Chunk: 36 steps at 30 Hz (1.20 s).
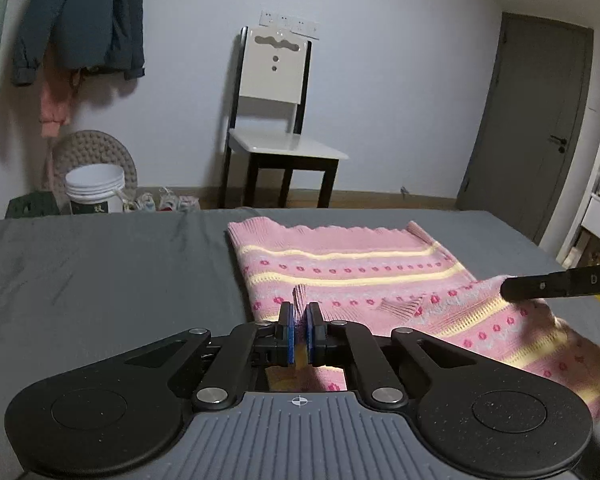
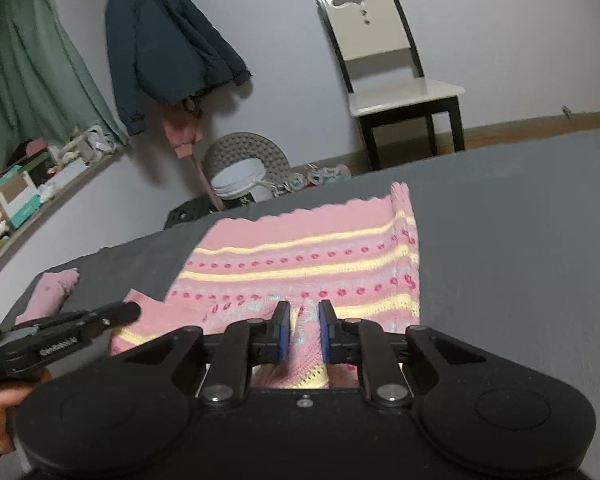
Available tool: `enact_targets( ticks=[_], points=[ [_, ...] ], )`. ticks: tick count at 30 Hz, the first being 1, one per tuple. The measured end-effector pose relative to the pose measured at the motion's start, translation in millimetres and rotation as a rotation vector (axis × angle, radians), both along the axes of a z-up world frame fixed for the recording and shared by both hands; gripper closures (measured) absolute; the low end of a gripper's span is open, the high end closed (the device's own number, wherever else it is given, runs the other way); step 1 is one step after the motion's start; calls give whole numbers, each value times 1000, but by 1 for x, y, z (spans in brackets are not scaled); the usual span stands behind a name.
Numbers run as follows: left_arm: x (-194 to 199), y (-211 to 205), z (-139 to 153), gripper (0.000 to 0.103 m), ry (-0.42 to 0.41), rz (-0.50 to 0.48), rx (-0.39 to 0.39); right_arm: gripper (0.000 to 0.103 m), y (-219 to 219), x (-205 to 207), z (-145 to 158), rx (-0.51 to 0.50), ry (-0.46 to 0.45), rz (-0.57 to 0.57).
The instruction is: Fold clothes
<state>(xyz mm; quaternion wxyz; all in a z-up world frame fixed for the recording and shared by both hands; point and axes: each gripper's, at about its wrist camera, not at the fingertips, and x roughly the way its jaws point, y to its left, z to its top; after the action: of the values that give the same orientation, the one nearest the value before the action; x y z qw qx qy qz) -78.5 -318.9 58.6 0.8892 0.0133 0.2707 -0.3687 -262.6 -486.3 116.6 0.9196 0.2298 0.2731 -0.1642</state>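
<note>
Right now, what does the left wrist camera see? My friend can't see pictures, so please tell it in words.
The left hand-held gripper is shut on a pinched-up bit of a pink sweater with yellow stripes, lying on a gray bed. The right hand-held gripper reaches in from the right onto the sweater. Behind stand a white chair and a gray door.

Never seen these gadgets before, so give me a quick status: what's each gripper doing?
Left gripper shut on pink sweater edge. Right gripper also pinching it. Sweater half-lifted off grey bed. Nothing in the way.

Knitted, ribbed pink sweater (image 1: 352,276); matt grey cloth bedsheet (image 1: 120,272); glossy white chair (image 1: 274,80).
</note>
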Motion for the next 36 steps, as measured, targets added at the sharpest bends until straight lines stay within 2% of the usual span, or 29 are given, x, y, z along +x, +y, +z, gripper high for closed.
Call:
enact_targets(
  ticks=[3, 5, 8, 11, 12, 13, 14, 16, 18, 20, 21, 24, 25, 27, 28, 30, 32, 36],
  points=[
    [4, -3, -8, 98, -5, 7, 11, 88, -3, 6, -6, 5, 34, -26],
    [6, -9, -16, 97, 9, -1, 50, 88, -4, 9, -10, 11, 53, -31],
    [8, -13, -26, 97, 31, 2, 81, 83, -8, 12, -19, 50, 112, -54],
    [8, -11, -19, 91, 25, 3, 87, 63, -12, 5, -16, 84, 89, -88],
    [8, -10, -16, 86, 24, 6, 89, 48, -14, -1, -13, 93, 66, -110],
    [7, -7, -12, 77, 21, 22, 82, 39, -16, -6, -9, 101, 42, -133],
    [6, -4, -8, 71, 18, 37, 74, 38, -19, -12, -7, 118, 12, -158],
    [2, 5, 4, 40, -4, 65, 38, 38, -30, -24, -8, 206, -25, -183],
    [-9, 12, 16, 34, -49, 28, -18, 39, -39, -28, -14, 327, -35, -165],
    [-21, 13, 28, 34, -100, -85, -38, 41, -44, -29, -21, 417, -33, -131],
    [-30, 10, 32, 34, -138, -157, -21, 41, -43, -27, -23, 432, -28, -116],
    [-61, -2, 42, 34, -274, -345, 70, 57, -37, -15, -27, 375, 41, -86],
    [-72, -7, 44, 34, -316, -406, 102, 68, -34, -9, -28, 343, 73, -75],
    [-91, -14, 42, 33, -352, -520, 141, 79, -29, 0, -31, 307, 106, -46],
    [-101, -18, 41, 33, -365, -576, 163, 81, -27, 3, -32, 287, 107, -52],
    [-121, -26, 35, 33, -411, -666, 240, 81, -26, 6, -32, 266, 113, -59],
    [-145, -35, 26, 33, -506, -727, 372, 80, -27, 5, -32, 283, 113, -49],
    [-178, -40, 7, 33, -663, -814, 583, 68, -26, -9, -18, 289, 34, -64]
  ],
)
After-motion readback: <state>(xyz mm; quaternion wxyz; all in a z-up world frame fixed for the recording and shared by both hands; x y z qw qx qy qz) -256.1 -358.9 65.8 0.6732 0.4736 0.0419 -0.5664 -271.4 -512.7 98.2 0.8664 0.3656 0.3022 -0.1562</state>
